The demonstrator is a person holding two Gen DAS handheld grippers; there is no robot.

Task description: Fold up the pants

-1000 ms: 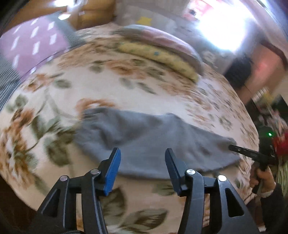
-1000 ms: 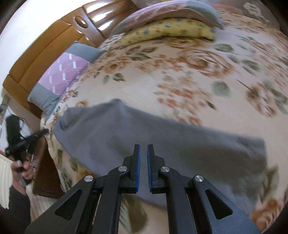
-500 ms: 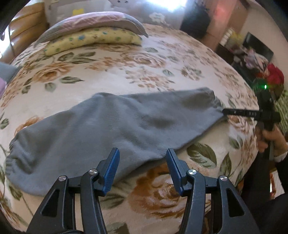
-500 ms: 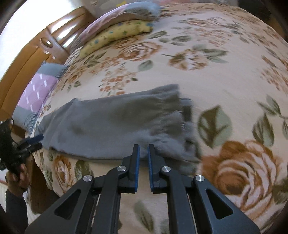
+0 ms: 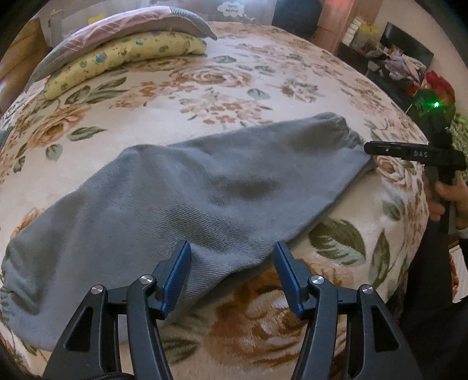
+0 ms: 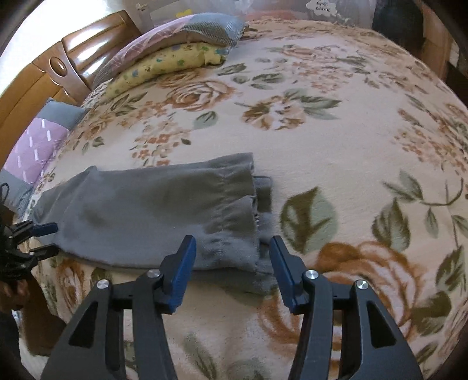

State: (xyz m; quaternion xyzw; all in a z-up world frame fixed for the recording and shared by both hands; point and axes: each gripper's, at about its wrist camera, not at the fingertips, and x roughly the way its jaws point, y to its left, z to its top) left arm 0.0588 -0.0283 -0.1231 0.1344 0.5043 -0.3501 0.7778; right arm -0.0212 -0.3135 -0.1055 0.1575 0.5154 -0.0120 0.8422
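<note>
Grey pants [image 5: 204, 187] lie flat and folded lengthwise across the floral bedspread [image 5: 234, 76]. My left gripper [image 5: 232, 257] hovers at their near edge with its jaws opening; the cloth edge lies between the fingers and the pads do not press it. In the right wrist view the pants [image 6: 152, 210] end in stacked hems just ahead of my right gripper [image 6: 232, 248]. Its jaws are opening around that corner, pads clear of the cloth. Each gripper shows in the other view: the right gripper [image 5: 369, 148] at the pants' right end, the left gripper [image 6: 52, 237] at their left end.
A yellow pillow [image 5: 122, 58] under a pink and grey pillow [image 5: 122, 26] lies at the back. A wooden headboard [image 6: 73, 64] and a purple cushion [image 6: 35, 146] stand left. The bed edge runs close below both grippers. A hand [image 5: 450, 193] holds the right gripper; clutter [image 5: 403, 64] stands beyond.
My right gripper's jaws have gone from shut to open at the pants' end. The left gripper swung in and down over the near edge, its jaws a little wider.
</note>
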